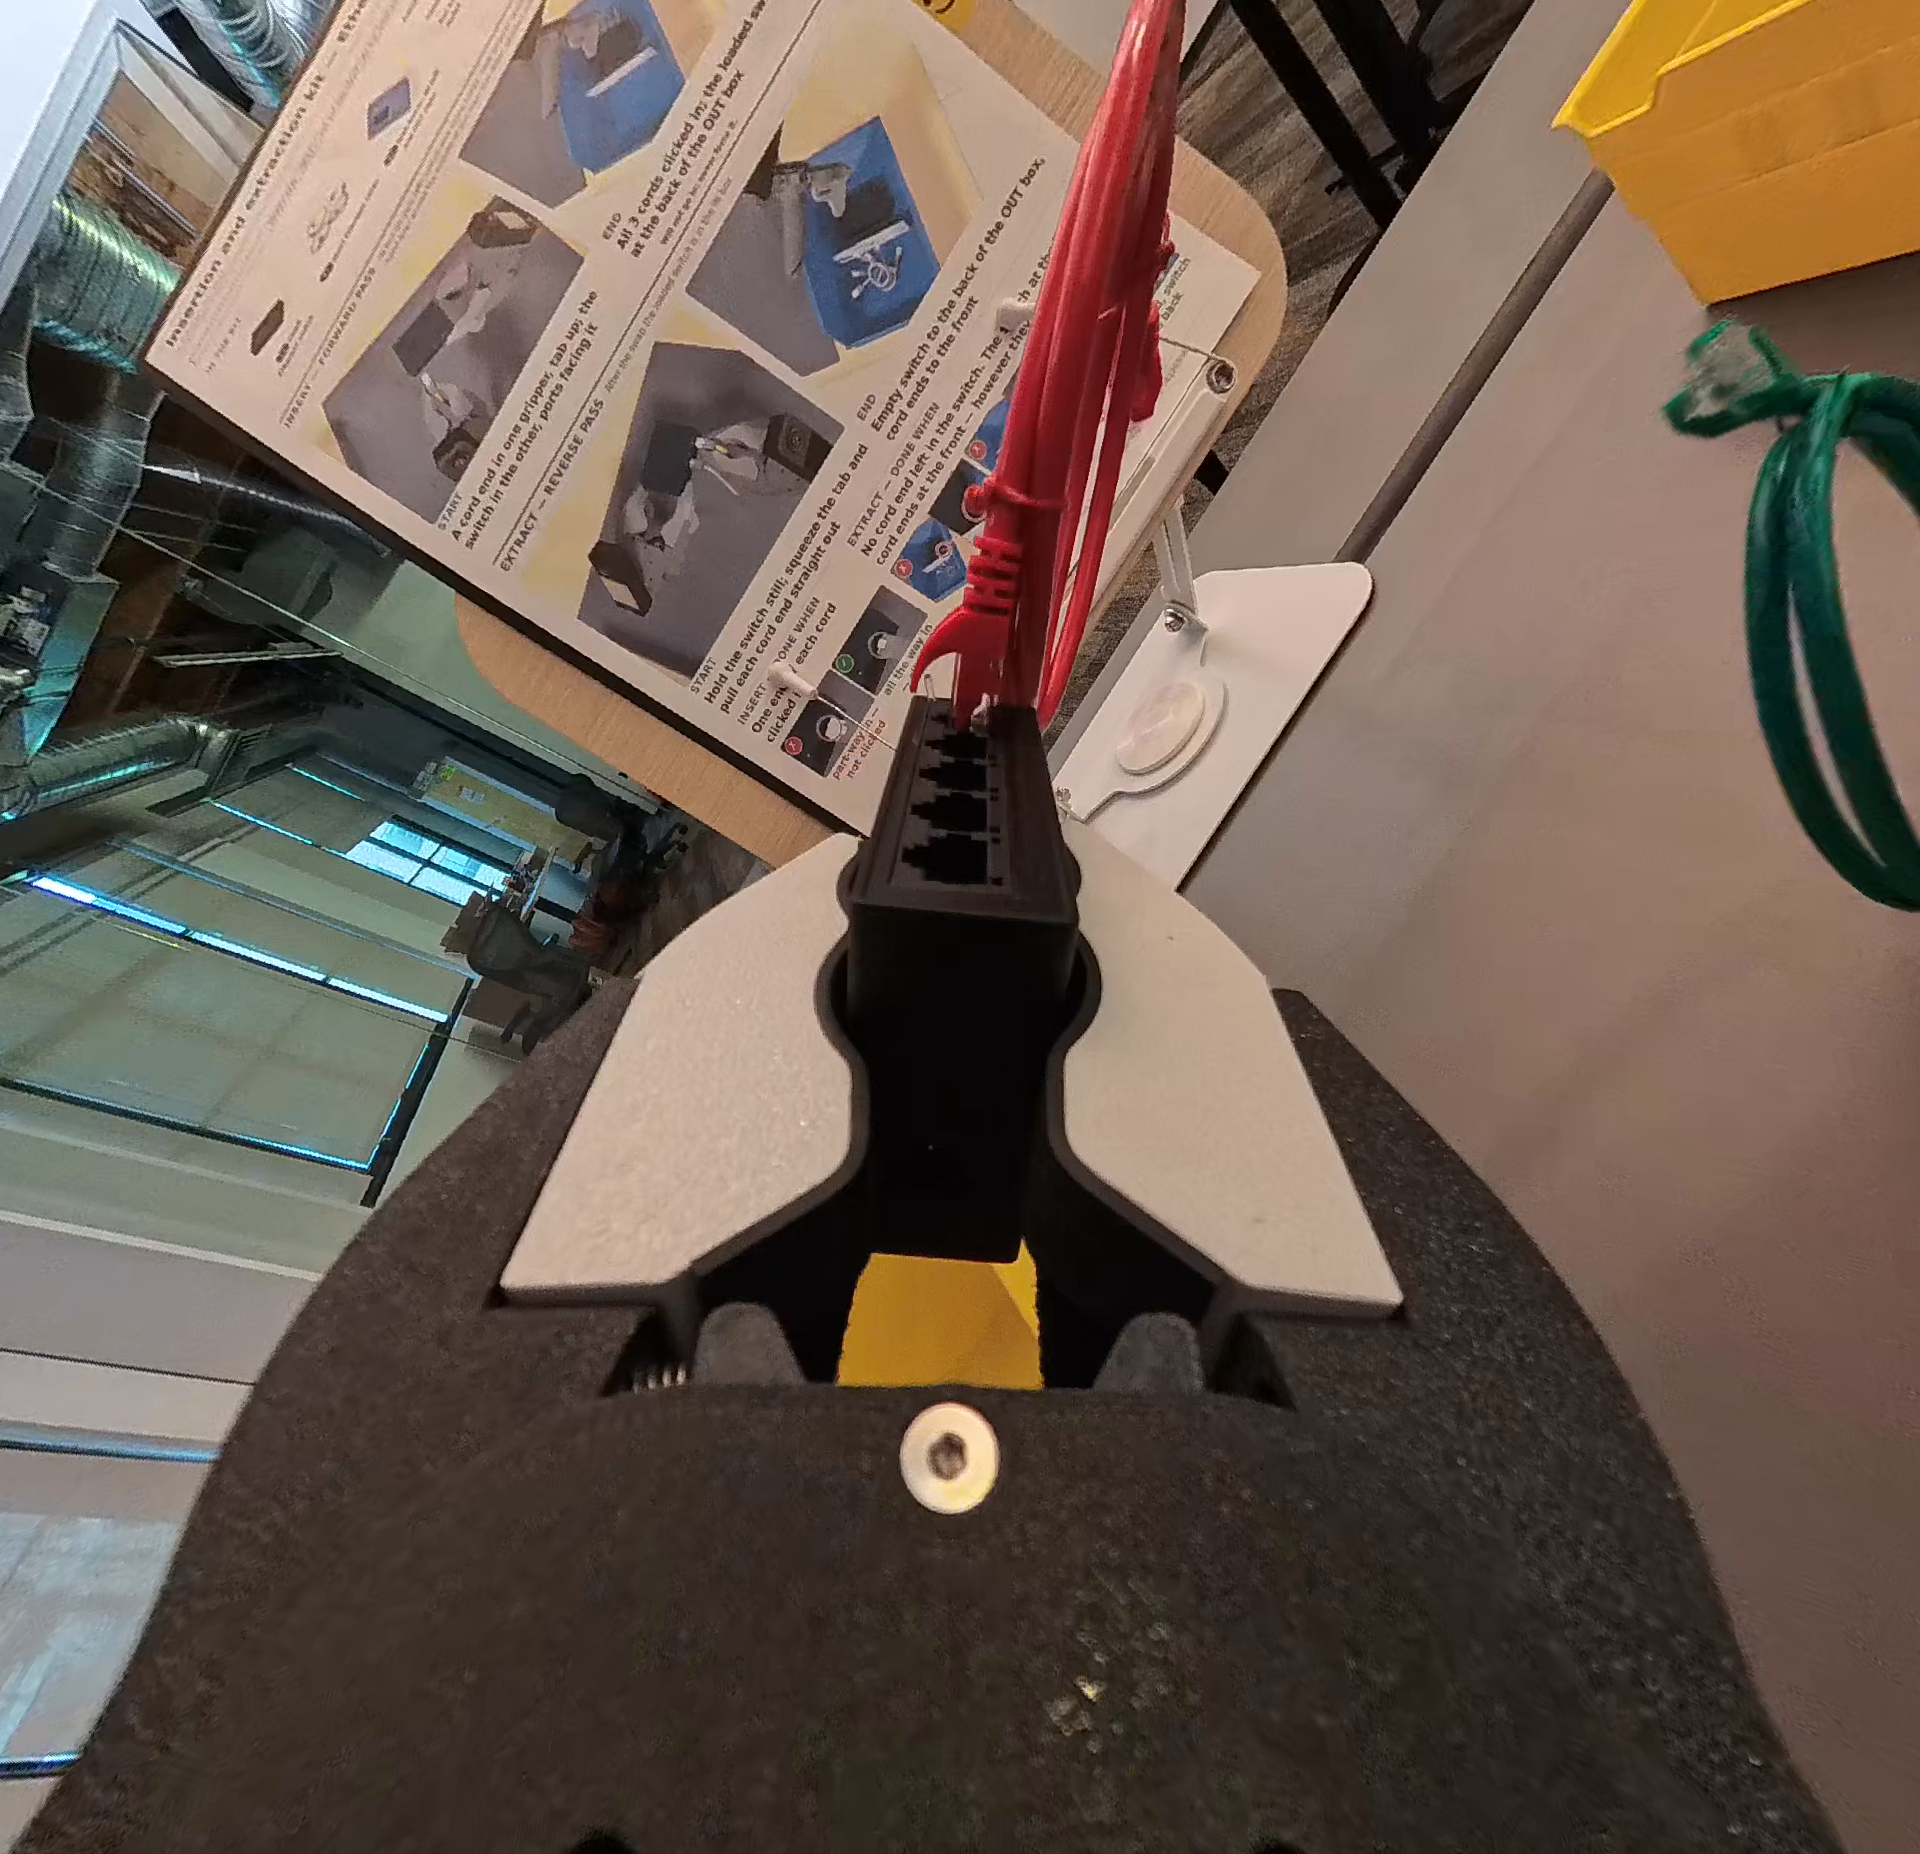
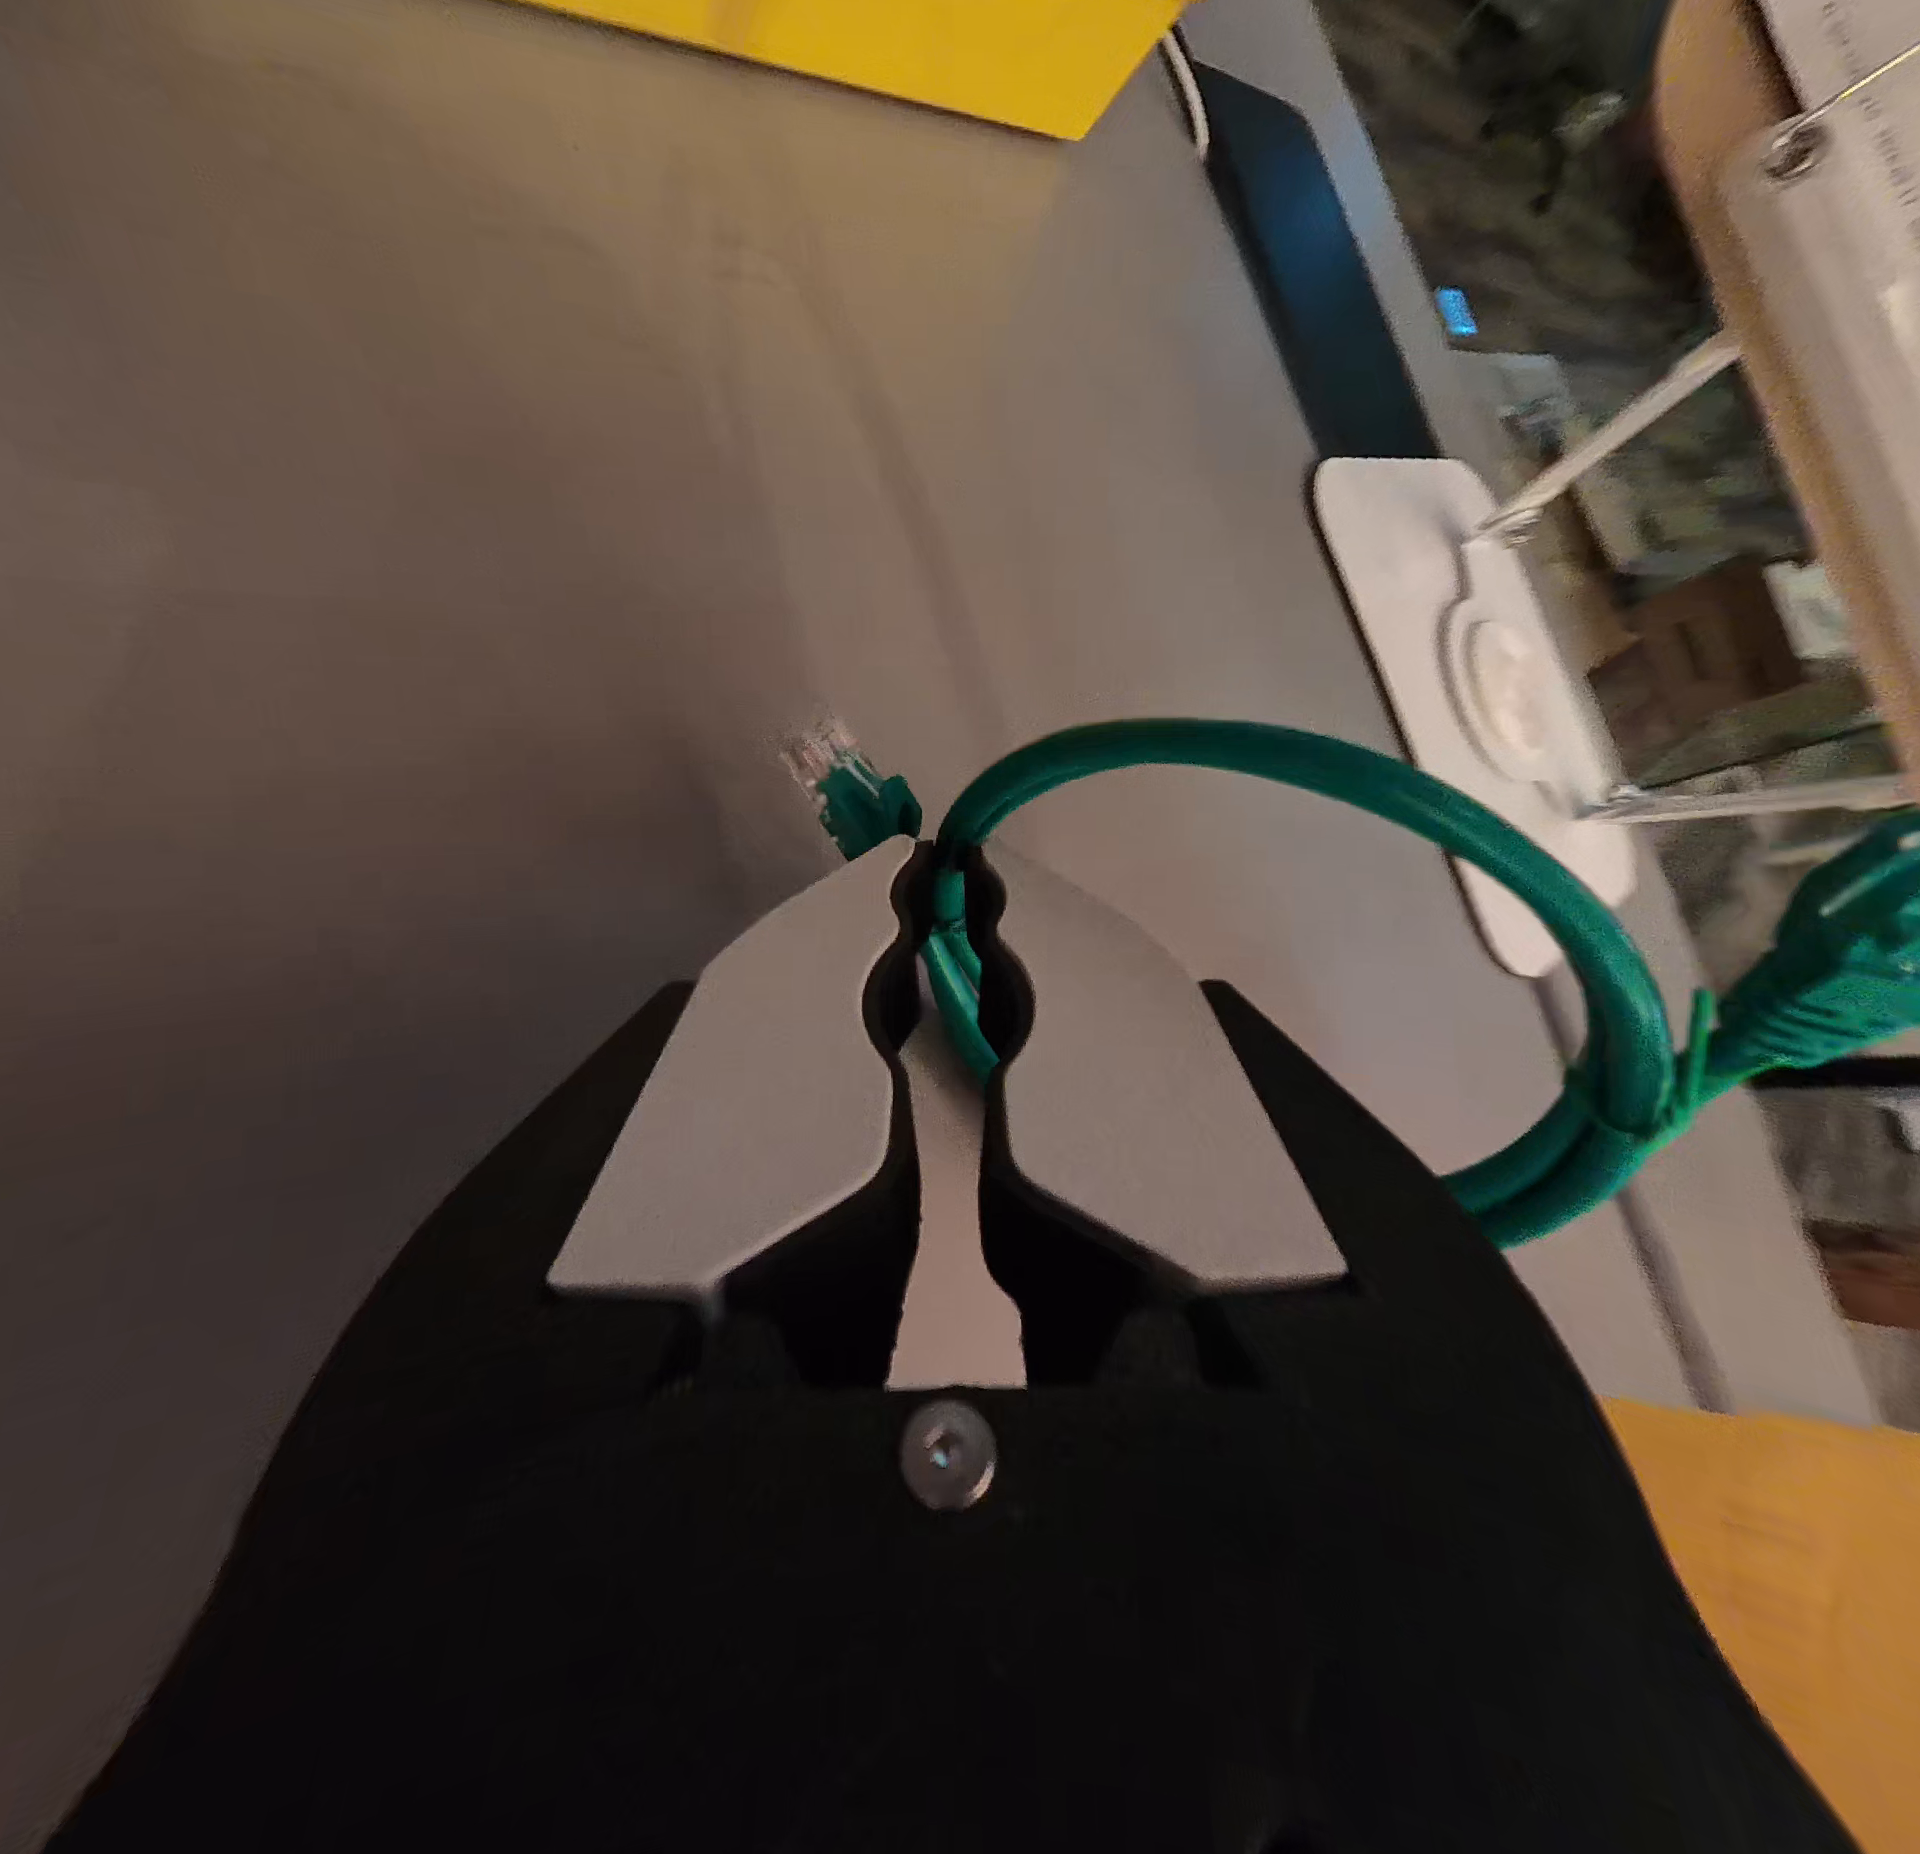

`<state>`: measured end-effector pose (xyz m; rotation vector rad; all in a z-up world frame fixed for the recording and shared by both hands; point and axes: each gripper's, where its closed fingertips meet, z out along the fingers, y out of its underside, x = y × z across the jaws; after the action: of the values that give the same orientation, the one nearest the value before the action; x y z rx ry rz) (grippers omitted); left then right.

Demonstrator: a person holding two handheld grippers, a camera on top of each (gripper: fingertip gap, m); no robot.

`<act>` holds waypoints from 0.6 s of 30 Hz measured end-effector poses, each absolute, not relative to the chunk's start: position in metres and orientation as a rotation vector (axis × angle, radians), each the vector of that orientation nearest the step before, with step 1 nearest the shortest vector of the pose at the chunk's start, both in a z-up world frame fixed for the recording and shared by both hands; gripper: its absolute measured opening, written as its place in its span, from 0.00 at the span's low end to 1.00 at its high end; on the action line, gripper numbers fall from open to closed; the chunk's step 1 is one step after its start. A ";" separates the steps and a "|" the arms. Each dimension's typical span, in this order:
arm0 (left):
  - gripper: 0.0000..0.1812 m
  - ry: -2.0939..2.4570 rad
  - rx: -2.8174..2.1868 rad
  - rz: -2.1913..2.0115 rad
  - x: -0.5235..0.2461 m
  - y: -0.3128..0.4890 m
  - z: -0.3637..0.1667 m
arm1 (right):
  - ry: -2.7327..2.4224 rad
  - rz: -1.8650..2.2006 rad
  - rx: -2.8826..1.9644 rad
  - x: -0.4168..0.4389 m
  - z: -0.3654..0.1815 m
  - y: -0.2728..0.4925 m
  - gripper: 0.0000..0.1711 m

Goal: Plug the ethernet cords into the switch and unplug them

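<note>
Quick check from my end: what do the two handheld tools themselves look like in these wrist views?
Both look alike. The left tool has a rough, speckled black body, a silver hex screw at the centre, and two pale grey angular fingers with black wavy inner edges. The right tool shows the same black body, silver screw and grey fingers. No cables, markings or sleeves are visible.

This looks like an open-plan lab or industrial-style office. Exposed silver ventilation ducts [image 1: 94,246] run overhead, glass partitions [image 1: 208,973] divide the room, and an illustrated instruction board [image 1: 623,329] on a stand rises at the grey table's [image 1: 1558,869] edge near yellow bins [image 1: 1766,111].
</note>
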<state>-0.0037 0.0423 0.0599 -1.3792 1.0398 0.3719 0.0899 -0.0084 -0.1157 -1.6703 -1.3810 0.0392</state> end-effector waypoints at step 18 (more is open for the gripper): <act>0.17 1.023 -1.372 0.359 -0.006 0.040 0.065 | -1.370 0.034 -1.472 0.081 -0.106 -0.009 0.04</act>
<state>-0.0059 0.0404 0.0655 -1.3718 1.0234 0.3590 0.0813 -0.0092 -0.1057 -1.4722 -1.3702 0.0342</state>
